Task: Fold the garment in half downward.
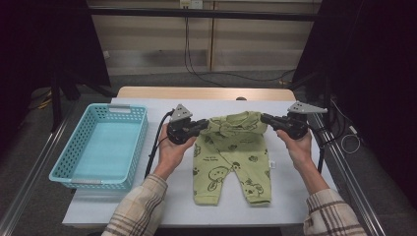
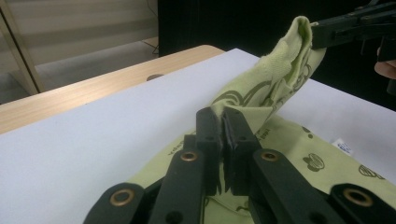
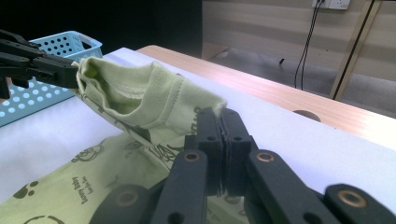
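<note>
Plaid-sleeved forearms come in from the near edge of the table in the high view, each hand wrapped around a black two-jaw gripper. Between them lies the light green cotton baby romper printed with dark cartoon figures (image 1: 232, 157), spread on the white table cover (image 1: 295, 196) with its two legs pointing toward the person. Its upper part is raised off the cover and folded over, held at both shoulder corners.

By the left gripper (image 1: 202, 125) the romper's left shoulder corner is clamped; in the left gripper view the jaws are seen pressed together on a pinch of green fabric (image 2: 261, 88), which rises away to the far corner. By the right gripper (image 1: 265, 118) the romper's right shoulder corner is clamped in the same way; in the right gripper view the jaws are seen clenched on the fabric edge (image 3: 140, 93), and the other gripper is seen gripping the opposite corner near the top left.

A small white label (image 2: 343, 146) is seen at the romper's side seam. To the left of the romper, well apart from it, a turquoise perforated plastic basket (image 1: 66, 162) stands on the table cover. Beyond the romper, a strip of pale wooden tabletop (image 1: 206, 92) is left uncovered. Dark cables hang down the wall farther back.
</note>
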`<state>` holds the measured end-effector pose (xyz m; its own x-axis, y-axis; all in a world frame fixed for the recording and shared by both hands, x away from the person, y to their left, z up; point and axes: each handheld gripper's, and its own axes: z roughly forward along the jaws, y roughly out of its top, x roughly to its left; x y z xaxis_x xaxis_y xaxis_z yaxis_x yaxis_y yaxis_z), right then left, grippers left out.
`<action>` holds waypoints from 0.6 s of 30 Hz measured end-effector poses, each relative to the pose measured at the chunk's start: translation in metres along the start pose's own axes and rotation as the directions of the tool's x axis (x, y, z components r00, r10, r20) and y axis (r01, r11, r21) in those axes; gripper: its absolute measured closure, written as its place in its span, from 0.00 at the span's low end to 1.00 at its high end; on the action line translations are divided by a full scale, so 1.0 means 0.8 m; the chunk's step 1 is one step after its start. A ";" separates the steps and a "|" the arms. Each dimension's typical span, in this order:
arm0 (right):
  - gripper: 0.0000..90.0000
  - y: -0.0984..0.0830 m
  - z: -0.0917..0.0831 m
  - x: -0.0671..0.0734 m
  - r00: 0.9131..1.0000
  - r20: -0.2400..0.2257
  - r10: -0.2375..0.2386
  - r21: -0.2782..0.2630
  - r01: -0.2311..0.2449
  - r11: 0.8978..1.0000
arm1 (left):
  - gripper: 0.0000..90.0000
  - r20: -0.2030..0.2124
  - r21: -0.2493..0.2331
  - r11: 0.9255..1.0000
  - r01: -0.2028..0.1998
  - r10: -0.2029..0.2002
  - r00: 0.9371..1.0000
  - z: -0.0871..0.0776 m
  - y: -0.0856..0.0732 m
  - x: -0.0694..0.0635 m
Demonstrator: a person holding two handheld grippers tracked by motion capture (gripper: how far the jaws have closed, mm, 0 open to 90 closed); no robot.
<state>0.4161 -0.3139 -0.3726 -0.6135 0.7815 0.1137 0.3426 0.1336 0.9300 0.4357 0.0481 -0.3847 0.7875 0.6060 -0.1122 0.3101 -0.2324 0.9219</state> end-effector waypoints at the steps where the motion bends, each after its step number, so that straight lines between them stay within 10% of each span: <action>1: 0.98 0.000 -0.001 0.000 1.000 0.001 -0.005 0.001 0.005 1.000 | 0.96 0.001 -0.003 1.000 -0.002 0.002 1.000 0.000 -0.001 -0.001; 18: 0.98 -0.001 -0.015 0.016 0.999 -0.043 -0.026 -0.003 0.026 1.000 | 0.96 -0.007 0.002 0.999 -0.050 0.050 0.999 -0.016 -0.003 -0.013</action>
<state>0.3993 -0.3116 -0.3679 -0.6522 0.7509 0.1040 0.3239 0.1521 0.9338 0.4196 0.0524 -0.3812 0.7982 0.5991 -0.0636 0.2716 -0.2635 0.9256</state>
